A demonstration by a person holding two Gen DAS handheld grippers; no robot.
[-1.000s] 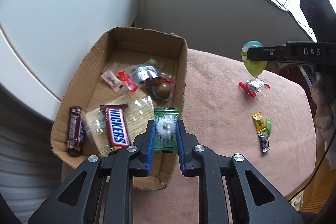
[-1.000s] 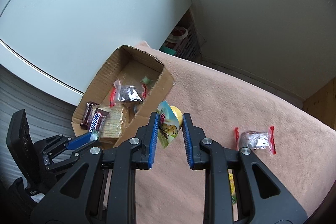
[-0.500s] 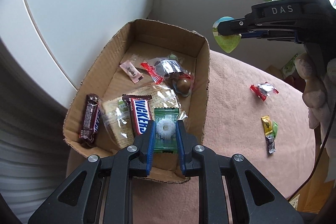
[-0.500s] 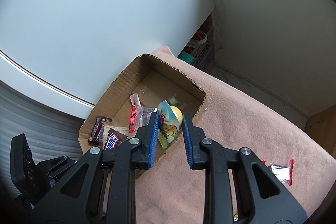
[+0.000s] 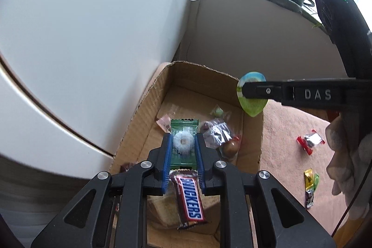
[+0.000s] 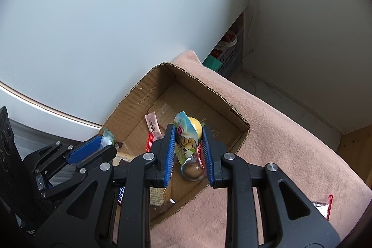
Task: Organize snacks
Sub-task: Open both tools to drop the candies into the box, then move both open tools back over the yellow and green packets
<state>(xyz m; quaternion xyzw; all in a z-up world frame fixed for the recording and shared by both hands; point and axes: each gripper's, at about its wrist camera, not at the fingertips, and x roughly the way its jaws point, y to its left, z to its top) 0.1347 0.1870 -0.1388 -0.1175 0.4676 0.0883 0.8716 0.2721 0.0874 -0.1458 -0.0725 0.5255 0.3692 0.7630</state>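
1. The left tongs (image 5: 183, 150) point steeply down, their blue-padded fingers (image 5: 166, 162) pressed against both sides of a green mint packet (image 5: 183, 143).
2. The right tongs (image 6: 188, 150) also tilt steeply down, closed on a pouch with a yellow ball (image 6: 187, 138).
3. In the left wrist view the right tongs reach in level from the right, with a gloved hand (image 5: 344, 169) below them.

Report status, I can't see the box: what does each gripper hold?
Left gripper shut on green mint packet, right gripper shut on yellow snack pouch. Both over cardboard box. Nothing blocking.
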